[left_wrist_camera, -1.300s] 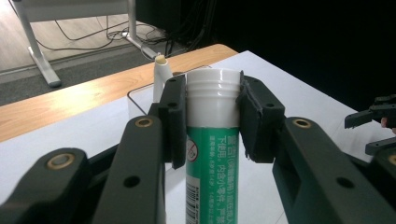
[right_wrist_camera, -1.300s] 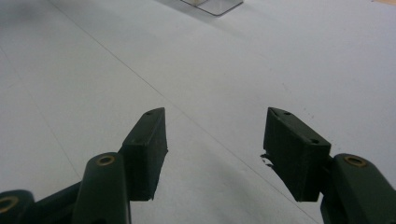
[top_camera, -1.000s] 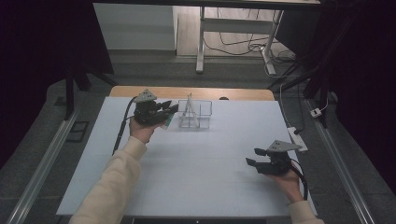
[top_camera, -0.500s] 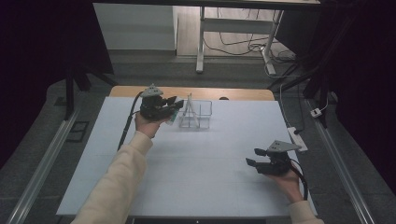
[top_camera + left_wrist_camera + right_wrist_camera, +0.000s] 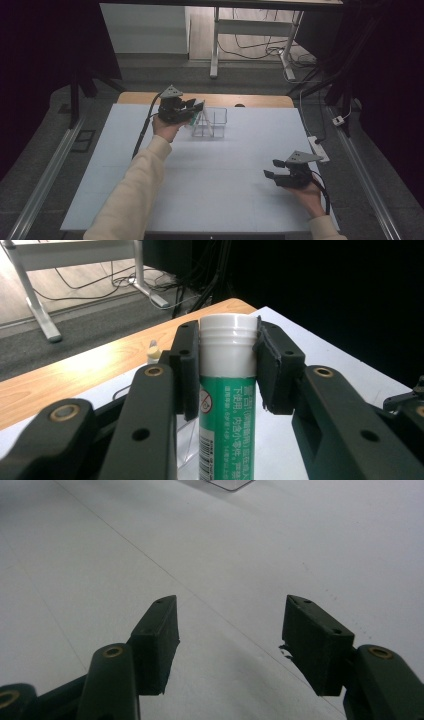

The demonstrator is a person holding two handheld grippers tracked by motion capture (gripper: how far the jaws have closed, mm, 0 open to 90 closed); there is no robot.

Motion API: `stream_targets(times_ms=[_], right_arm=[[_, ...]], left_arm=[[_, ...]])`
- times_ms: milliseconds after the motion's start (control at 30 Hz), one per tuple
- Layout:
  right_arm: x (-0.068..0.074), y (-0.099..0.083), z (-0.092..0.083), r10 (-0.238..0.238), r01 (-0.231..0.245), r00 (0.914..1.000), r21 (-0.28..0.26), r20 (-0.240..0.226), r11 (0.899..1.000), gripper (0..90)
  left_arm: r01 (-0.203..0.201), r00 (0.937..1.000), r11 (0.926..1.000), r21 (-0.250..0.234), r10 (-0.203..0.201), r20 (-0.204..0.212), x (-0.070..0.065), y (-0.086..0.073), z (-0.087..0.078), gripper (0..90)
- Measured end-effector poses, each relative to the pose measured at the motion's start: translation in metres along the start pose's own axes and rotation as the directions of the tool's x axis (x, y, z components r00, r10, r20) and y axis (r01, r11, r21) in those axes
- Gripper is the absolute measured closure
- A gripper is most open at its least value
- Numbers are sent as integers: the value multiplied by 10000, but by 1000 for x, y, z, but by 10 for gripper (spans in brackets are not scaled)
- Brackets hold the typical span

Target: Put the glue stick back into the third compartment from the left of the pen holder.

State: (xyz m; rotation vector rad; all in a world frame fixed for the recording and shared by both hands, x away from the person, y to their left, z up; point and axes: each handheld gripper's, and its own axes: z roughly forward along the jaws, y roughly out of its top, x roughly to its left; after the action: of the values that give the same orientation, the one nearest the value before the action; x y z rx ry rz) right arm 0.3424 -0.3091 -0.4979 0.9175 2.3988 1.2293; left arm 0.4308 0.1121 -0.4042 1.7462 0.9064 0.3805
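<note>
Two grippers are in your hands, and one is loaded. Your left gripper (image 5: 192,111) is closed part-way on a green cylindrical tube with a white ribbed cap (image 5: 227,390); in the left gripper view both black pads (image 5: 186,371) press on the band where the cap meets the green label, one on each side. Gripping that high leaves the lower body free, which suits lowering the tube bottom-first into a container.

You hold the tube just at the near-left edge of the clear plastic box with divided compartments (image 5: 214,123), which stands at the far middle of the pale blue-white table mat (image 5: 210,185). Whether the tube's lower end is over the box or already inside a compartment cannot be determined from these views.

Orientation: in the left gripper view the tube's long axis runs along the jaws, cap end pointing away from your hand toward the far table edge, label text reading along the axis. In the high view the tube appears tilted, cap leaning toward the box, not upright. Judgement: the axis needs to come nearer to vertical before release, or the tube may catch on a divider.

Your right gripper (image 5: 275,169) rests low over the near-right part of the mat, well apart from the box. Its jaws stand open with nothing between them, evidently parked clear of the working hand
</note>
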Motion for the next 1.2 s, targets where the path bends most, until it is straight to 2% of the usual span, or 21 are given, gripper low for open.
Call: stream_targets(times_ms=[567,1200], right_arm=[[0,-3,-3,129,-129,9999,-155,10,9998,387],[0,-4,-5,133,-133,9999,-88,46,9999,387]], left_arm=[[-159,9999,9997,186,159,-15,-2,8,26,645],[-313,9995,9991,297,312,54,-8,12,54,644]])
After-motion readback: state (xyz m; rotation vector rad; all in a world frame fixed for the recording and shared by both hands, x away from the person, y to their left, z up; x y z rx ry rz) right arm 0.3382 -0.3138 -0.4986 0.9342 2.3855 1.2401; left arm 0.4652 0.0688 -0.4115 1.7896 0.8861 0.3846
